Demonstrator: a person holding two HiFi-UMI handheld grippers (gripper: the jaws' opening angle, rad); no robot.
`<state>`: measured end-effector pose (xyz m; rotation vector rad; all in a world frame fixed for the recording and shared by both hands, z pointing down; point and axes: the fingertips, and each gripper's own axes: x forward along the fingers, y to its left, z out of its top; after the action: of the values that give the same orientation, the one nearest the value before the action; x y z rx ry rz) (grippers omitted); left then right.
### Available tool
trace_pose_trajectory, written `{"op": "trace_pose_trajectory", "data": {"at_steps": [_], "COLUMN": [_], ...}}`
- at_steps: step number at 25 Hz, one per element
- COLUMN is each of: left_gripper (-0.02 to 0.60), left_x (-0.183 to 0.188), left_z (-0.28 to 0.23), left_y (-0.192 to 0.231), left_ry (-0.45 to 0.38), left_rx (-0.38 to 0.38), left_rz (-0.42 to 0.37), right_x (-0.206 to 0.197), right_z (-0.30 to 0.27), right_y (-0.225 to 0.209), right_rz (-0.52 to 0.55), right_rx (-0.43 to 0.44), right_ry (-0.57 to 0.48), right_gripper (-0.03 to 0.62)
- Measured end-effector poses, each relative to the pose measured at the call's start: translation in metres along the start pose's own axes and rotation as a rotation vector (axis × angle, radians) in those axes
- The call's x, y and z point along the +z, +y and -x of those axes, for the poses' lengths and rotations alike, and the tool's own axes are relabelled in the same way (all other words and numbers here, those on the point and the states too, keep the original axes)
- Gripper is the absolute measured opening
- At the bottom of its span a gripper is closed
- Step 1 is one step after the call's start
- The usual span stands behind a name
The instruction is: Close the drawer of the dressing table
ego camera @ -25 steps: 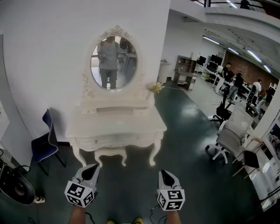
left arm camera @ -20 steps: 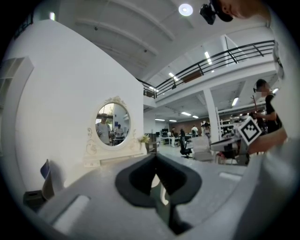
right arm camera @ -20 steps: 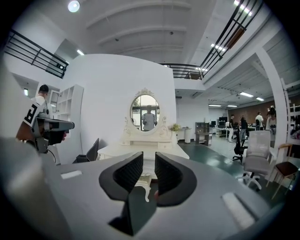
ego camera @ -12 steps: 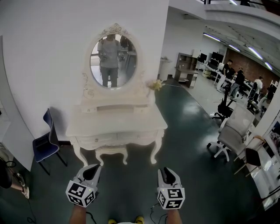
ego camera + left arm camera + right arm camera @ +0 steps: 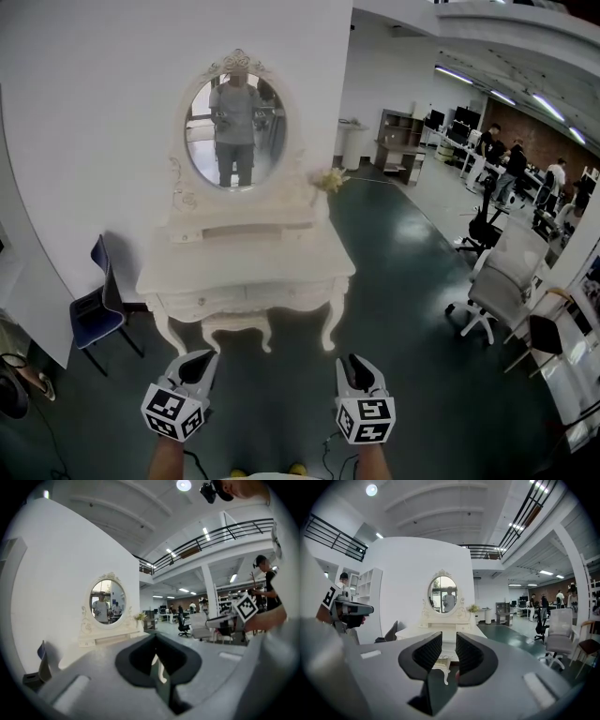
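Standing well ahead of both claws, the dressing table (image 5: pixel 246 267) has its drawer (image 5: pixel 246 298) just under the top, untouched. The left claw (image 5: pixel 203 357) is pressed together, empty; the right claw (image 5: pixel 353 361) is slightly parted, empty. The approach seems to be the step in hand; next, reach forward and push the drawer front.

You had bright ceiling lights (image 5: pixel 371 489) overhead, a glare-washed white counter (image 5: pixel 246 267), and fisheye-bent, black-cornered views.
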<state>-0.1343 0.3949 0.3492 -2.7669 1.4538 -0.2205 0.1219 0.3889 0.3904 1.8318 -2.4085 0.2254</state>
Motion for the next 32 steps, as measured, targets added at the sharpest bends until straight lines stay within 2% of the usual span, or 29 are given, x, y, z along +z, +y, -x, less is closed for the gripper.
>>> {"op": "trace_pose_trajectory", "data": {"at_steps": [15, 24, 32], "left_gripper": [-0.002, -0.003, -0.003], "left_x": [-0.011, -0.016, -0.024], "left_z": [-0.062, -0.101, -0.151], "left_y": [-0.037, -0.018, 0.027], "left_ry": [0.022, 0.025, 0.034], "left_rx": [0.036, 0.041, 0.022], "left_rz": [-0.005, 0.0, 0.02], "right_x": [-0.007, -0.008, -0.007], "right_z": [-0.028, -0.069, -0.133], "right_y": [-0.069, -0.091, -0.094], "right_rz": [-0.005, -0.021, -0.011], "right_rx": [0.051, 0.049, 0.043], "right_ry": [-0.003, -0.003, 0.027], "right_gripper": [0.078, 0.078, 0.078]}}
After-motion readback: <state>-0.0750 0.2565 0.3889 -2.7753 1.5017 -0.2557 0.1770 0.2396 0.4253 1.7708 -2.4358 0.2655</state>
